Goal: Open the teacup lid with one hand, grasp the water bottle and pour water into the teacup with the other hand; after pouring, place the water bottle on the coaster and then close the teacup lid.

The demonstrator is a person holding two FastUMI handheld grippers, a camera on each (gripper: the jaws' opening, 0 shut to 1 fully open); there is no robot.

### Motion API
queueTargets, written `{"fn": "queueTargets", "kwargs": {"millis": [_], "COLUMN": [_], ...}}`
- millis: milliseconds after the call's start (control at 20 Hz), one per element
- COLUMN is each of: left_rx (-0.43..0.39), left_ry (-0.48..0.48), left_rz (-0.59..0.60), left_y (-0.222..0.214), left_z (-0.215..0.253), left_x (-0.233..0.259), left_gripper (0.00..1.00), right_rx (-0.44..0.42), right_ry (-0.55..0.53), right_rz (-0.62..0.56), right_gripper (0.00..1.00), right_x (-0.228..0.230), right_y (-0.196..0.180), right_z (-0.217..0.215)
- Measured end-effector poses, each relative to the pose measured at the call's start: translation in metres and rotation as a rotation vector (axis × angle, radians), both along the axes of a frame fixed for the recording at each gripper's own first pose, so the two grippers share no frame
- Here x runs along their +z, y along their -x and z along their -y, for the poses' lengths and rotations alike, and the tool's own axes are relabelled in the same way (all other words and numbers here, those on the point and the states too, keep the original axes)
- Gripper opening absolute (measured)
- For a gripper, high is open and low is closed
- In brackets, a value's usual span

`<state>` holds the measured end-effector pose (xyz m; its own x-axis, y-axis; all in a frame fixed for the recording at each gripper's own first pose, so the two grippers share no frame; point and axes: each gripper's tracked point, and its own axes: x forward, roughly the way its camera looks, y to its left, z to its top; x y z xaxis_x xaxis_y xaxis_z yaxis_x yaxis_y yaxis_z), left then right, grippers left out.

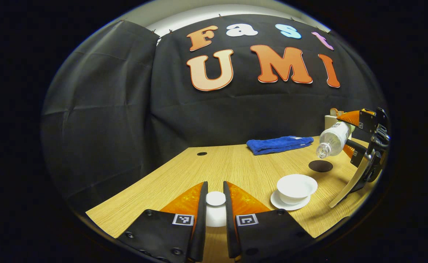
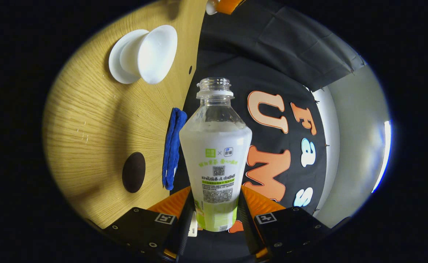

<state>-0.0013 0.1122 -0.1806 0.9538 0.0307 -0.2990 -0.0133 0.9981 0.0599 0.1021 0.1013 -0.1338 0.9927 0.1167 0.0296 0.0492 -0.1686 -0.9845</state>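
Left gripper (image 1: pixel 215 204) is closed on the white teacup lid (image 1: pixel 215 199), both fingers against its sides, held off to the left of the teacup (image 1: pixel 296 187), so the lid-off step is done. Right gripper (image 2: pixel 214 215) is clamped on the lower body of the water bottle (image 2: pixel 215 153), both fingers pressing it; bottle is uncapped, tipped mouth-down, above the table (image 1: pixel 235 164) near the dark coaster (image 1: pixel 320 166) and short of the cup. Teacup sits open on its saucer (image 1: pixel 277 202), blue cloth (image 1: pixel 279 144) behind. Pour looks about to start or barely started; left to do: pour, bottle onto coaster, lid back on. Can't make out any water stream or the level in the cup; bottle base is hidden between the fingers
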Motion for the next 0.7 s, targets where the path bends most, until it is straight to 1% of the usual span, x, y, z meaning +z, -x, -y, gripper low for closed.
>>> {"fn": "queueTargets", "kwargs": {"millis": [350,400,450,700], "left_rx": [0.0,0.001,0.004,0.008], "left_ry": [-0.002,-0.002,0.0,0.009], "left_rz": [0.0,-0.002,-0.004,-0.009], "left_y": [-0.001,0.0,0.0,0.0], "left_z": [-0.002,-0.003,-0.004,-0.008], "left_x": [-0.002,-0.003,-0.003,-0.006], "left_gripper": [0.28,0.28,0.28,0.28], "right_rx": [0.018,0.019,0.019,0.031], "right_ry": [0.03,0.034,0.04,0.055], "right_rz": [0.006,0.007,0.004,0.01], "right_gripper": [0.65,0.62,0.65,0.65], "right_x": [0.003,0.004,0.002,0.009], "right_y": [-0.001,-0.002,-0.002,-0.006], "right_z": [-0.005,-0.006,-0.007,-0.01]}}
